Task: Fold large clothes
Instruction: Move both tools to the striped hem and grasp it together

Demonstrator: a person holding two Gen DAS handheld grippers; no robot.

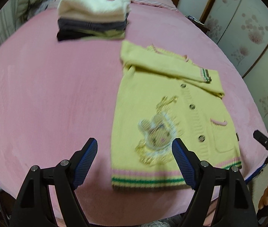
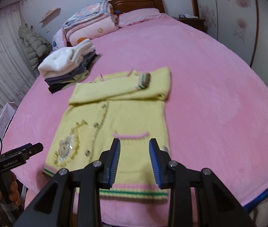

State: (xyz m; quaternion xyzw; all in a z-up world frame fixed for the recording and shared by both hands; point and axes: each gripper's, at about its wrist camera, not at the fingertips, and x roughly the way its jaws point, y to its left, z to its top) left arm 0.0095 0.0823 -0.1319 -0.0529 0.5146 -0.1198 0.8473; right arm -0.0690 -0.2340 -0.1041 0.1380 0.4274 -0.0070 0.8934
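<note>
Sleeves already folded across yellow cardigan (image 1: 171, 113) at frame centre; hem-up fold left. Left gripper (image 1: 134, 160) gaped wide, right gripper (image 2: 134, 162) partly open, both empty.

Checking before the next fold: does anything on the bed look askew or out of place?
Nothing stands out. The cardigan lies flat on the bed, sleeves folded across its chest. The pile of folded clothes beyond it sits fairly neat.
</note>
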